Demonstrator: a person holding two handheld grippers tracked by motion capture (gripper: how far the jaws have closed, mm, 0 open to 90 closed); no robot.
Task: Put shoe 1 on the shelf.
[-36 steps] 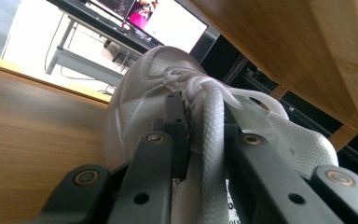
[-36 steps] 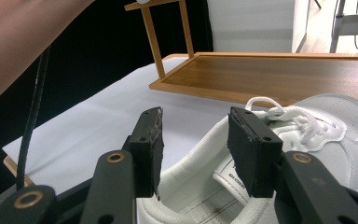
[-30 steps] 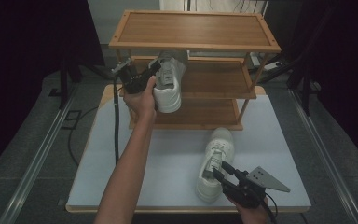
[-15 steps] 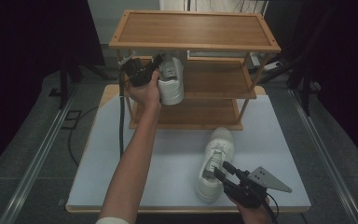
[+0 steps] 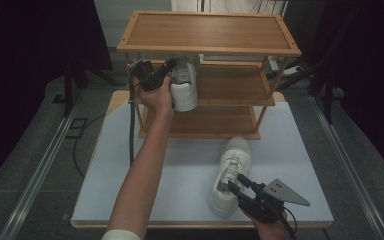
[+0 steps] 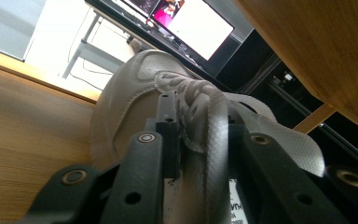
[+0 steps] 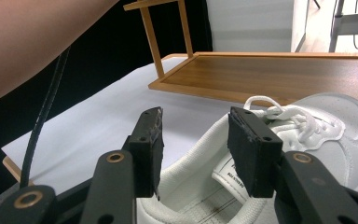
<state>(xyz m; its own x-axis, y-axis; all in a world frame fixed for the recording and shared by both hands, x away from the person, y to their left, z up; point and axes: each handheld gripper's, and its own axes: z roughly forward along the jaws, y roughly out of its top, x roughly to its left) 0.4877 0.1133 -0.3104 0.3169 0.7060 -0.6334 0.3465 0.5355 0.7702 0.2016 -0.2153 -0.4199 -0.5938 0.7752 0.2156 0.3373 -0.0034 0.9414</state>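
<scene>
Two white shoes. One shoe (image 5: 184, 85) on rack's middle shelf (image 5: 230, 87), left end, heel toward viewer; laces and tongue (image 6: 209, 126) between left gripper (image 5: 156, 75) fingers (image 6: 168, 121), which have just been opening, grip easing, pads close against tongue on both sides. Other shoe (image 5: 230, 175) flat on counter (image 5: 130, 170) at 5 o'clock from rack (image 5: 207, 32), toe toward rack. Right gripper (image 5: 237, 189) at that shoe's heel, fingers (image 7: 254, 144) apart, straddling heel collar (image 7: 191, 158), not pressing. Bare top shelf above; lowest shelf (image 7: 279, 77) just past second shoe's toe.
</scene>
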